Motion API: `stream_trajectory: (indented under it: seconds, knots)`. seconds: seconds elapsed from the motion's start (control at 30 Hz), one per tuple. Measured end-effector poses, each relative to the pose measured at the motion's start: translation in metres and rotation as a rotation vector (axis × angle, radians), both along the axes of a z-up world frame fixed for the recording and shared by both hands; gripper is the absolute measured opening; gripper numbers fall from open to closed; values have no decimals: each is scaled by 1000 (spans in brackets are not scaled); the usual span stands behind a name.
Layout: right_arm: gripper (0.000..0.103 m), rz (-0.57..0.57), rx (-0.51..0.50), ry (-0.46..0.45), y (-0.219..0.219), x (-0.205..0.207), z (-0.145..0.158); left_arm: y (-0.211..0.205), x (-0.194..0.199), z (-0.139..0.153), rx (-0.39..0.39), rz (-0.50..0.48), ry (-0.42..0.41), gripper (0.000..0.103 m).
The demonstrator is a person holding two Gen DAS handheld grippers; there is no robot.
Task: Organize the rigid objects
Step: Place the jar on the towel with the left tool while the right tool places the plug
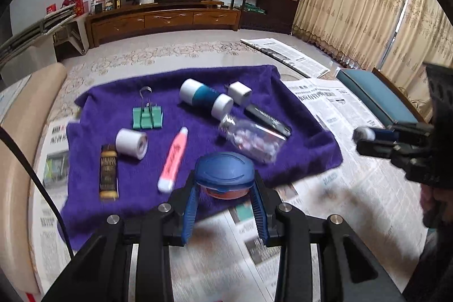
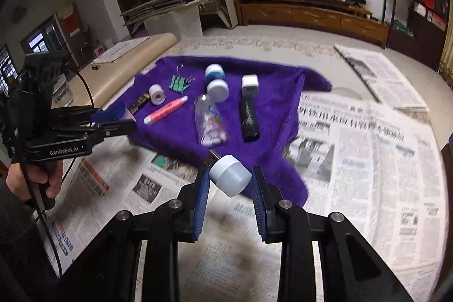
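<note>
**Two grippers, each holding an item**

Two tools are loaded: the left gripper (image 1: 225, 188) clamps a blue-lidded round container (image 1: 224, 174) at the purple towel's (image 1: 297, 143) near edge; the right gripper (image 2: 230, 180) pinches a white-capped USB plug (image 2: 230, 174) above newspaper (image 2: 368, 160). Farther on the towel lie a pink tube (image 1: 173, 160), clear bottle (image 1: 252, 139), green binder clip (image 1: 147, 116), and white charger (image 1: 240, 93).

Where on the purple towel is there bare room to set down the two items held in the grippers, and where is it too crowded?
The purple towel is bare along its right edge, beyond the black bar and white charger, and at the near corner beside the right gripper. The far edge behind the green binder clip is also bare. The middle, around the clear bottle and pink tube, is crowded.
</note>
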State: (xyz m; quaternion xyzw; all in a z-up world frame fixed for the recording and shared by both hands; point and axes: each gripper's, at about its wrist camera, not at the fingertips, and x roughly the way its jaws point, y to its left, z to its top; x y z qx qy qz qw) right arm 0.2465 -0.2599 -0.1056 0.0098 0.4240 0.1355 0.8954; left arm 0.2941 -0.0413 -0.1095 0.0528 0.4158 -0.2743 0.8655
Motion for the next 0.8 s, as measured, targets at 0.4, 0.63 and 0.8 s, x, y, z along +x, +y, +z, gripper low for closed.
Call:
stream_trajectory:
  seconds: [0.4,0.63,0.8]
  knots:
    - [29,5,-25,8,-11,75,1,-23,50,-14,48,-3,32,33]
    - [29,1,-70,74,-7,122,-30,-40,64,-35,105,-27,52,33]
    - [29,1,-120,123,-2,147,-51,-41,67,-39,110,-35,52,33]
